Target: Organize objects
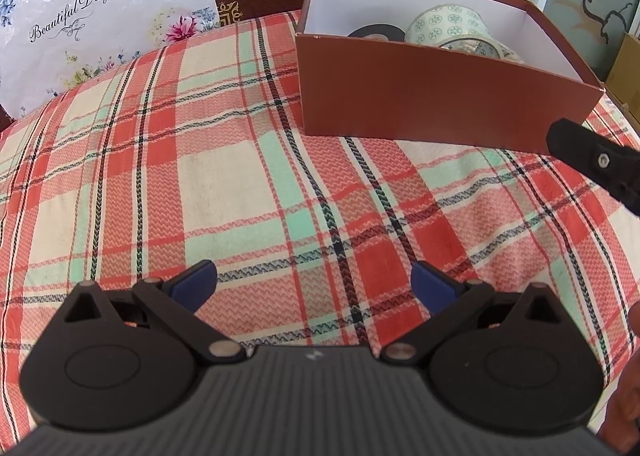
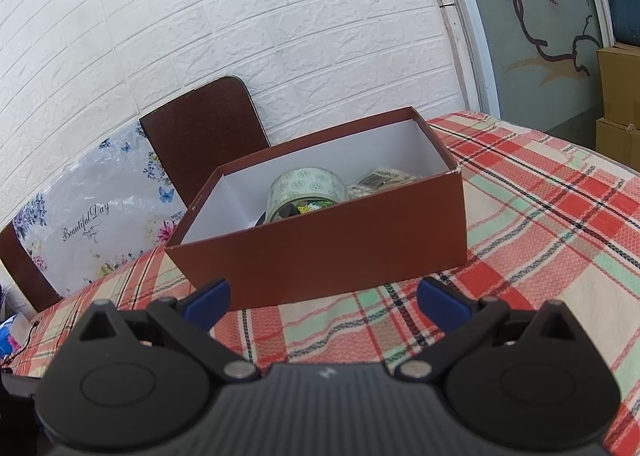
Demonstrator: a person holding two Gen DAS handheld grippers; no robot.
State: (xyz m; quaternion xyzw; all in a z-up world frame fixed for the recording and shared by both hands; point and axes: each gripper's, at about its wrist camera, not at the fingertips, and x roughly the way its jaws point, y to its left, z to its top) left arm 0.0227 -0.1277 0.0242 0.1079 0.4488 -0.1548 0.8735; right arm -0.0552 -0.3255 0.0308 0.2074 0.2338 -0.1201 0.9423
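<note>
A red-brown open box (image 1: 432, 95) with a white inside stands on the plaid tablecloth (image 1: 240, 175). In it lie a roll of green-patterned tape (image 1: 448, 25) and a black roll (image 1: 376, 33). My left gripper (image 1: 314, 284) is open and empty above the cloth, well in front of the box. In the right wrist view the box (image 2: 320, 256) is close ahead, holding the tape roll (image 2: 306, 189) and a small packet (image 2: 384, 179). My right gripper (image 2: 322, 302) is open and empty just in front of the box wall. One finger of the right gripper (image 1: 592, 159) shows in the left wrist view.
A brown box lid (image 2: 204, 135) and a floral "Beautiful Day" bag (image 1: 80, 15) lean against the white brick wall behind the table. Cardboard boxes (image 2: 620, 103) stand off the table at the far right. A painted door (image 2: 532, 15) is beside the wall.
</note>
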